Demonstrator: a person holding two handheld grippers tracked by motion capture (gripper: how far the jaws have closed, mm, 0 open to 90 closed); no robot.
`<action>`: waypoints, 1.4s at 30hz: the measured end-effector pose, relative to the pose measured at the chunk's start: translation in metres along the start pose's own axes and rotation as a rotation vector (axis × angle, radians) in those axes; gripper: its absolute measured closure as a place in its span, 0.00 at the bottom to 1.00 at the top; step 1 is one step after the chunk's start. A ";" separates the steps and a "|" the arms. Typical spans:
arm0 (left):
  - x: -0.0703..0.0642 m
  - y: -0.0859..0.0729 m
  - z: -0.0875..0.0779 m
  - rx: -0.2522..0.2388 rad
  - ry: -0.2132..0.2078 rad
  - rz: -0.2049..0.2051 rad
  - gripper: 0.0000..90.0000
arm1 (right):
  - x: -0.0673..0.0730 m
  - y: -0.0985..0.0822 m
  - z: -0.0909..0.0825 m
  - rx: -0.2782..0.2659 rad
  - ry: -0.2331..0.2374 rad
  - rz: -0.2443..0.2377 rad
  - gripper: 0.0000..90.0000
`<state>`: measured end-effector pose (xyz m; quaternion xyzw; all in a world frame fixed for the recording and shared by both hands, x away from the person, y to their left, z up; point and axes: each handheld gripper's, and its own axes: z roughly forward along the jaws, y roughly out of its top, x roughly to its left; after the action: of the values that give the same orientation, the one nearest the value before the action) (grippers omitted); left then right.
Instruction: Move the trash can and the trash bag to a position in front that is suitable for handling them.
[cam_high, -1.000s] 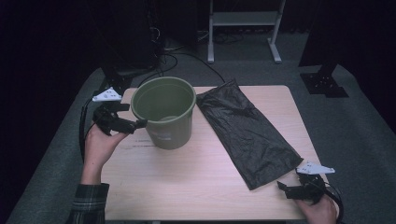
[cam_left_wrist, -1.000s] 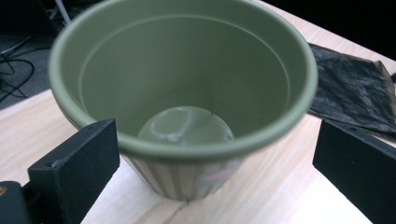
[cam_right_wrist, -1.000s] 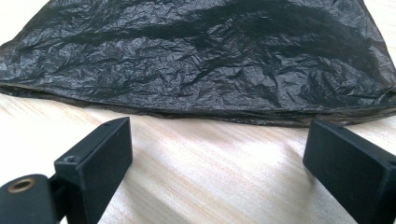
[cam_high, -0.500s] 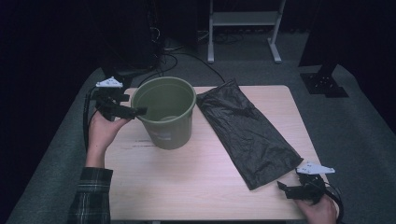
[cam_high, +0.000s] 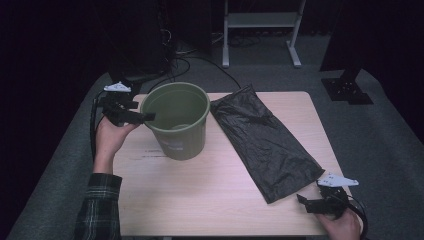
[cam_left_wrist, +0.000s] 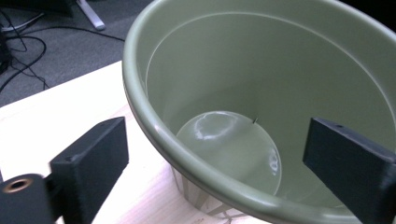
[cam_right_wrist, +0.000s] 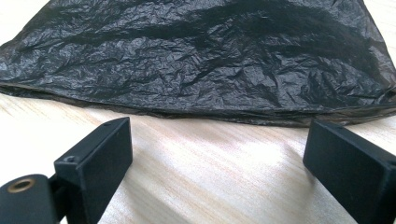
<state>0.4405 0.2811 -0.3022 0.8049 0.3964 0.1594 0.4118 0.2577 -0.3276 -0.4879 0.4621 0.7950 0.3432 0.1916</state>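
Green bin, rim between left gripper jaws

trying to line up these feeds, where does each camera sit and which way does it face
High view: above the person's side, facing forward and down on the table; forearms, both tools.
Left gripper view: on the left tool, facing into the green bucket; its jaws straddle the rim.
Right gripper view: on the right tool, facing the black trash bag.
Shared: high and left views show the bucket.
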 end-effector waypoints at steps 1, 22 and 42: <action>0.000 0.000 0.000 0.009 -0.004 0.010 0.10 | 0.000 0.000 0.000 0.000 0.000 0.000 0.07; -0.010 0.002 0.004 0.030 0.015 0.034 0.40 | 0.000 0.000 0.000 -0.001 -0.004 0.005 0.07; -0.037 0.015 0.013 0.073 0.004 0.106 0.58 | 0.000 0.000 0.000 -0.002 -0.006 0.004 0.07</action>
<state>0.4327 0.2404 -0.2957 0.8389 0.3597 0.1679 0.3723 0.2580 -0.3279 -0.4880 0.4647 0.7930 0.3432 0.1937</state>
